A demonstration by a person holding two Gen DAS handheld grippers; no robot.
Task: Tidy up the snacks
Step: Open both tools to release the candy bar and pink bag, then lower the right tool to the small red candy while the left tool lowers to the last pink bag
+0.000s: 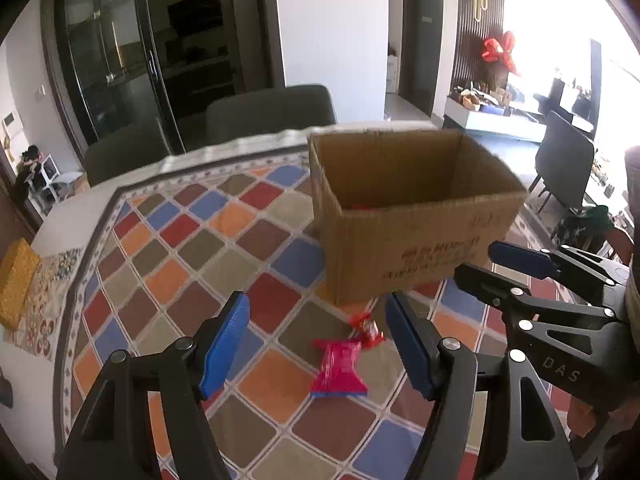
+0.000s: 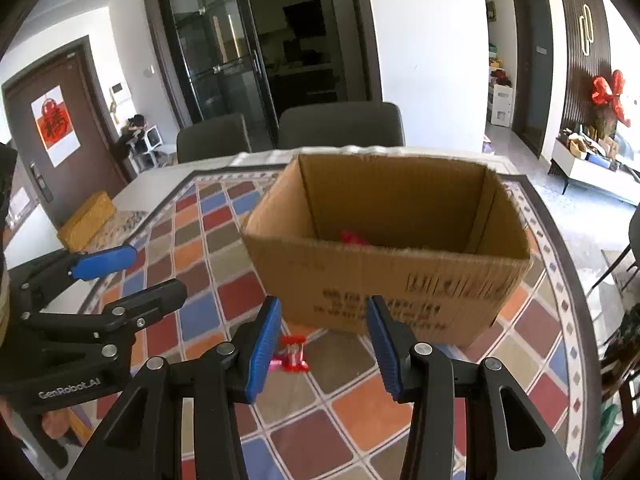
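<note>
- Hovering above the table (image 1: pixel 168 264), the left claw (image 1: pixel 316 344) is spread apart, gripping nothing.
- The right claw (image 2: pixel 322 344) likewise gapes, unladen.
- A pink snack packet (image 1: pixel 340 368) and a red candy (image 1: pixel 370 330) lie touching, just before the open cardboard box (image 2: pixel 400 280).
- Something red (image 2: pixel 354 237) sits inside.

Each black gripper (image 1: pixel 316 344) carries ribbed blue pads (image 1: pixel 224 350) and silver screws.

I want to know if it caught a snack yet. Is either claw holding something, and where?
Nothing is held. The left gripper and right gripper are both open and empty; the pink snack lies on the tablecloth.
</note>
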